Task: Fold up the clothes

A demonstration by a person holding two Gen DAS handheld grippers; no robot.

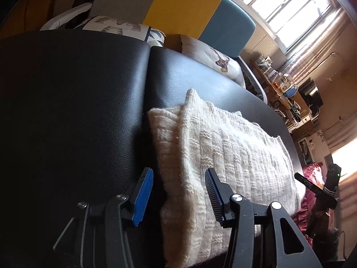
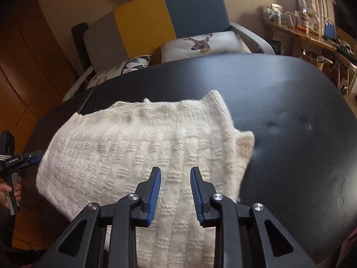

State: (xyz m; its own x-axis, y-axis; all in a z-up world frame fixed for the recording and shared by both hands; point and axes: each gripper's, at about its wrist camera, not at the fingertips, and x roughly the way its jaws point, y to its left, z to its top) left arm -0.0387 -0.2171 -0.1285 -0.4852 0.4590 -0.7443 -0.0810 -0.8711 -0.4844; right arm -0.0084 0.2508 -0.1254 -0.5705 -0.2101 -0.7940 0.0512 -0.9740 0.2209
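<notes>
My left gripper (image 1: 179, 195): black plastic linkage arms, triangular cut-outs, round silver screw heads at pivots, blue ribbed pads on finger inner faces, thin grey wires beside left finger. My right gripper (image 2: 175, 193): same black frame, silver screws, blue ribbed pads. Left gripper body carries white stripes and small white lettering.

Left gripper (image 1: 179, 178) and right gripper (image 2: 175, 176) both gape, apparently holding nothing.

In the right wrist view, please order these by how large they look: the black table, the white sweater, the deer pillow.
1. table
2. sweater
3. deer pillow, though it lies farther from the camera, so its real size is unsure.
</notes>
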